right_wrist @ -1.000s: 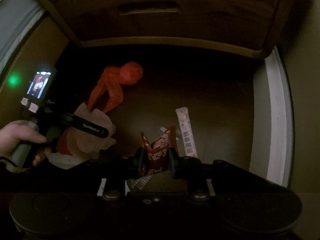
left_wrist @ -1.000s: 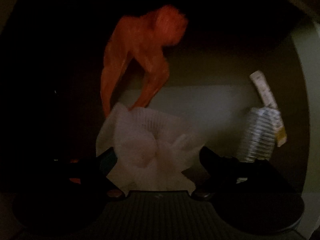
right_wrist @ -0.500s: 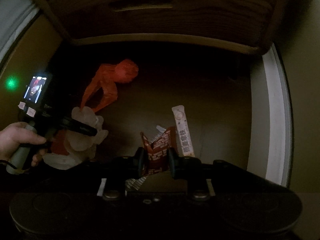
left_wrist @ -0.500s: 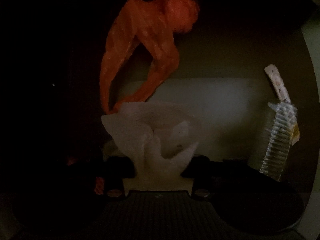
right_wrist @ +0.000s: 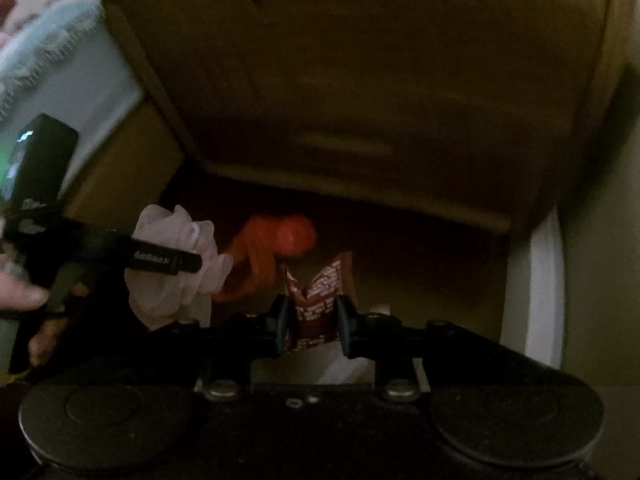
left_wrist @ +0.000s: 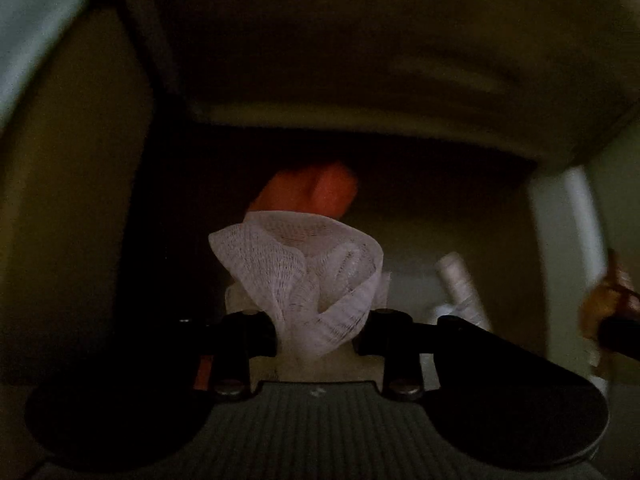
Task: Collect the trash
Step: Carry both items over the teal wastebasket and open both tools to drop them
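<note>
The left tool [left_wrist: 316, 334] is clenched on a crumpled white mesh wad [left_wrist: 304, 276], its jaws having just been closing around it, and the wad hangs above the dim floor [left_wrist: 424, 232] in front of a wooden cabinet [right_wrist: 380, 92]. The right tool [right_wrist: 310, 326] grasps a dark red snack wrapper [right_wrist: 320, 300] that stands up between its fingers. Behind both, on the floor, lies an orange shape [right_wrist: 276, 248], probably a twisted plastic bag, though blur hides its detail.

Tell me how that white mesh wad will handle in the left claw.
The mesh wad looks soft and floppy: it bunches where the left claw pinches it, fanning loosely above. Probably very light, being open netting. It seems unlikely to slip, since the weave crumples between the pads.
</note>
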Demonstrator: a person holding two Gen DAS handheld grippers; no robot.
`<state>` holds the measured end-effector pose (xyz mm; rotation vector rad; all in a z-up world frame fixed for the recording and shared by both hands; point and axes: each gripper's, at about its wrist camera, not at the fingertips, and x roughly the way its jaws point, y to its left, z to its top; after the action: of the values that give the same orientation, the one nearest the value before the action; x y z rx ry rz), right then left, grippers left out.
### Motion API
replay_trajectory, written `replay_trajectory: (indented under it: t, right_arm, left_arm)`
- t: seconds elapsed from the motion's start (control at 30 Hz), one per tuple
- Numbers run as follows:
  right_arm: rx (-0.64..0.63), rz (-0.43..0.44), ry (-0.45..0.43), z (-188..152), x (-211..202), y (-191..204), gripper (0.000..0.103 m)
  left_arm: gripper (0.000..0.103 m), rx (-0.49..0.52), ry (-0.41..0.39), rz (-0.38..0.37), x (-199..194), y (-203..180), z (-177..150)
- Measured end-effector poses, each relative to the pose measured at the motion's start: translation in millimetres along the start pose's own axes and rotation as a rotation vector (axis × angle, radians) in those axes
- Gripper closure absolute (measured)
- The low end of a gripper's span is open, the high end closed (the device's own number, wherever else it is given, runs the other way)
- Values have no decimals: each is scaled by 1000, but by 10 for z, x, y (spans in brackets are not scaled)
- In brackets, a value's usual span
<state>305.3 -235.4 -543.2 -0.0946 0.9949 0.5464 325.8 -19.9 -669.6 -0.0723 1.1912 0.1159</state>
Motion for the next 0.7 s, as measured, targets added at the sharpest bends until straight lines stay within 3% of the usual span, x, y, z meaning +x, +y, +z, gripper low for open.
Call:
replay_trajectory:
  t: [0.07, 0.1, 0.2, 0.7]
  right_arm:
    - [-28, 0, -56, 173, -188, 48, 79]
    - [-38, 2, -79, 249, -266, 72, 79]
    - [-71, 0, -157, 488, -543, 137, 79]
    - [-230, -1, -591, 1591, -2130, 451, 79]
  left_arm:
    - [73, 7, -52, -8, -317, -41, 35]
    - [73, -24, -46, -61, -481, -50, 68]
    - [73, -27, -119, -97, -939, -44, 163]
    - [73, -1, -503, -122, -2956, 41, 898]
